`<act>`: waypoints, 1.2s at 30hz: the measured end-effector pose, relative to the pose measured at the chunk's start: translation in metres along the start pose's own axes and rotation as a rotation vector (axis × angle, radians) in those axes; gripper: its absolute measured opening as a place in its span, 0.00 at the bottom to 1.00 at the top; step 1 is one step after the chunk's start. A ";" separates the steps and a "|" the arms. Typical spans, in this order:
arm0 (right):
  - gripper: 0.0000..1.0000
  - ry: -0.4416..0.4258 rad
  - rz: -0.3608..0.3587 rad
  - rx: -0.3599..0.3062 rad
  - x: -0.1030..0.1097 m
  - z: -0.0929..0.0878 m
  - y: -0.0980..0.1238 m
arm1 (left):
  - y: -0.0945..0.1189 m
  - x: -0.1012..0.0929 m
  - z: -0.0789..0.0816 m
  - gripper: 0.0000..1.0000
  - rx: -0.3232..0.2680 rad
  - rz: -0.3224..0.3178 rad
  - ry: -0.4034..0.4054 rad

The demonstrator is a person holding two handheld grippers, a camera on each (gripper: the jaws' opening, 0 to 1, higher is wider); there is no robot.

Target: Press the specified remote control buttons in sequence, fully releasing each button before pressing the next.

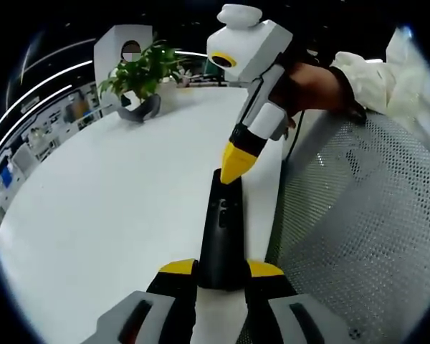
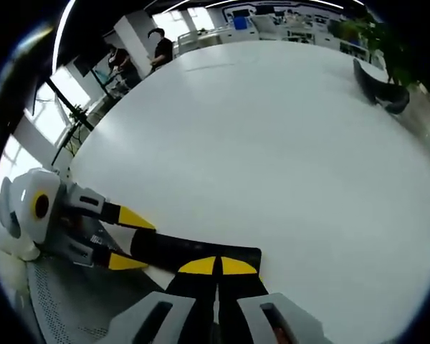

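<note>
Left hand-held gripper [image 1: 222, 276] clamps remote [image 1: 222, 236] — seemingly.

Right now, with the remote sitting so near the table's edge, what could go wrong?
The black remote control lies close to the white table's edge, so a hard push might slide it off toward the mesh surface. The right gripper, its yellow fingers closed, presses on the far end, which could tip the remote or hit the wrong button. The left gripper holds the near end; a loose hold might let it twist.
</note>
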State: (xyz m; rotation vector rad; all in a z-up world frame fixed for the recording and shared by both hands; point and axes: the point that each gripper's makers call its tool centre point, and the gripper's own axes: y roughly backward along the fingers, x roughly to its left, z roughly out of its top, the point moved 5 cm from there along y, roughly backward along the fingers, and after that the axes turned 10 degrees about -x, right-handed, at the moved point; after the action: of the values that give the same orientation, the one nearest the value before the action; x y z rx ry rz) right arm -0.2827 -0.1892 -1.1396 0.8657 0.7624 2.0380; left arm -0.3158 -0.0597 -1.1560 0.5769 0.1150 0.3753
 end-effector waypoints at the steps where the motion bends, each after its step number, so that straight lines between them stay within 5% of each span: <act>1: 0.00 -0.002 0.001 0.000 0.000 0.000 0.000 | 0.000 0.000 0.000 0.25 0.000 0.000 0.000; 36: 0.00 -0.019 0.008 -0.007 0.003 0.002 0.000 | -0.001 -0.005 0.001 0.24 -0.009 -0.026 -0.017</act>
State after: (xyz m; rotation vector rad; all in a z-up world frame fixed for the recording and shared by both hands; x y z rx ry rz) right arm -0.2826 -0.1862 -1.1375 0.8839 0.7426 2.0355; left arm -0.3199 -0.0633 -1.1560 0.5688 0.1038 0.3455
